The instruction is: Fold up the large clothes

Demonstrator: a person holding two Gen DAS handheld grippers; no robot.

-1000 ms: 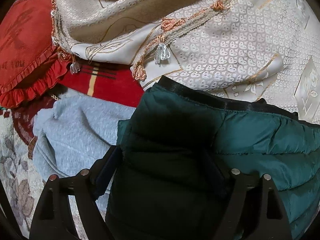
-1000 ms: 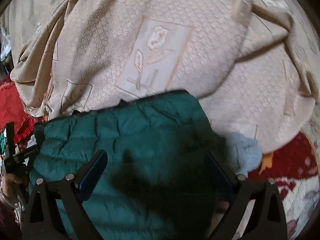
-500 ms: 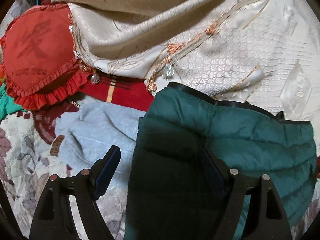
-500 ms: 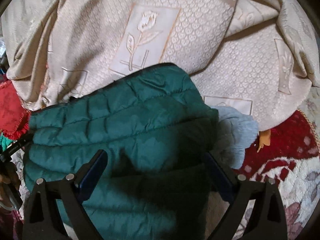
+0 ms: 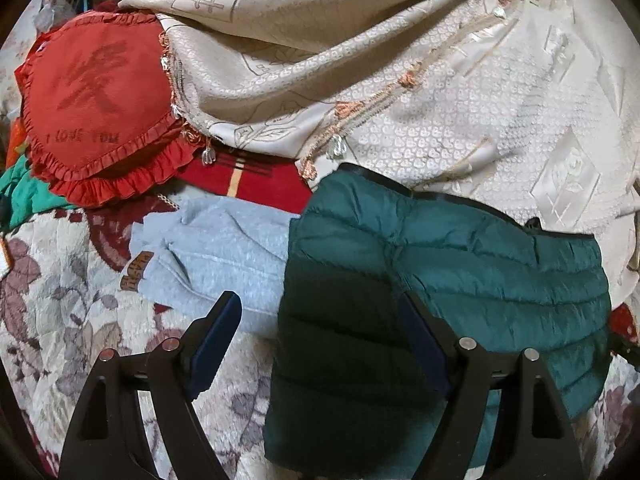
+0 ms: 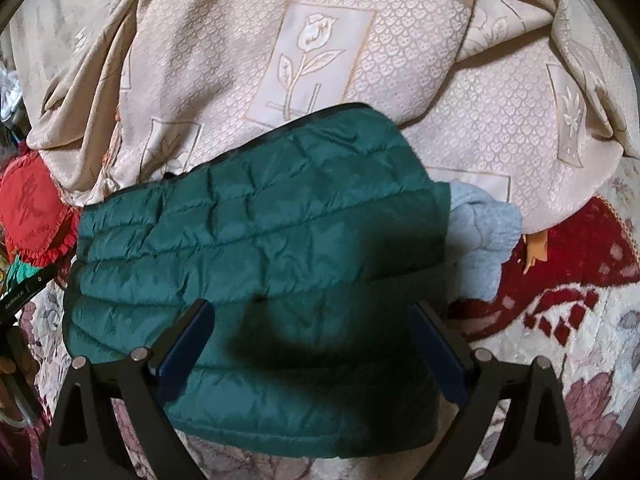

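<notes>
A dark green quilted jacket point(image 5: 460, 264) lies folded into a compact rectangle on the floral blanket point(image 5: 60, 300); it also fills the middle of the right wrist view point(image 6: 260, 220). My left gripper point(image 5: 320, 320) hangs open over the jacket's left edge, one finger over the blanket and the other over the green fabric. My right gripper point(image 6: 312, 332) stands open above the jacket's near half. Neither holds any cloth. A light blue sweater point(image 5: 224, 248) lies under the jacket and sticks out on both sides point(image 6: 480, 232).
A beige patterned cloth with tassels point(image 5: 440, 100) is heaped behind the jacket point(image 6: 320, 60). A red frilled heart cushion point(image 5: 96, 100) sits at the back left. A hand holding the other gripper shows at the left edge point(image 6: 12, 368). Red and floral blanket point(image 6: 580, 340) spreads to the right.
Both grippers have drawn back from the jacket, so it looks smaller and more blanket shows around it. The jacket stays folded in place; both grippers stay open.
</notes>
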